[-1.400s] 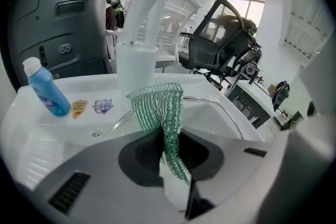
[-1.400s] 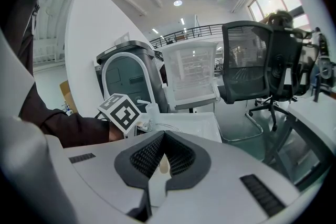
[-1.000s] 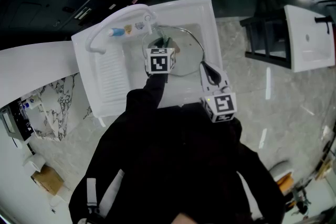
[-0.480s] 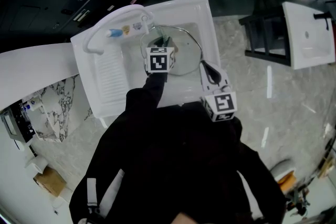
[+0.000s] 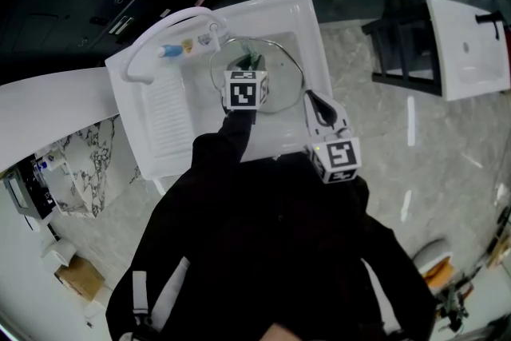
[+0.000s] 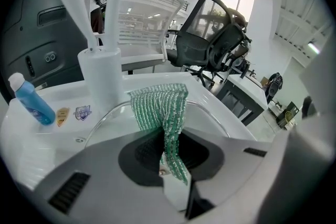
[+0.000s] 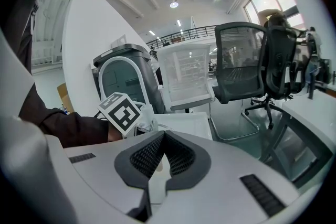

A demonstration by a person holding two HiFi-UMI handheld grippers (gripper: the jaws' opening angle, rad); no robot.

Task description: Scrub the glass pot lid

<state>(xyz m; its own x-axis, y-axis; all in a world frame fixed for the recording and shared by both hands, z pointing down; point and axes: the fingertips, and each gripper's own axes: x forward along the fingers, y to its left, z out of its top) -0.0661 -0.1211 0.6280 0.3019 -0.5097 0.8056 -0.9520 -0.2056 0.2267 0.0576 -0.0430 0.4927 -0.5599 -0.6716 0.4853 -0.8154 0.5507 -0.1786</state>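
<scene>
Lid scrub at sink, both grippers engaged.
Left gripper (image 6: 167, 157): jaws clamped on green cloth (image 6: 157, 107), which sticks out past the tips and lies against the glass lid (image 5: 283, 64). Lid sits in the sink (image 5: 311, 20) basin directly ahead of this gripper, its rim arcing round the cloth; faucet (image 6: 100, 78) just beyond on the left, blue bottle (image 6: 32, 105) further left. Right gripper (image 5: 310, 100): 2 jaws pinched together on the lid's near rim at its tip; the glass itself is hard to see in its own view.
</scene>
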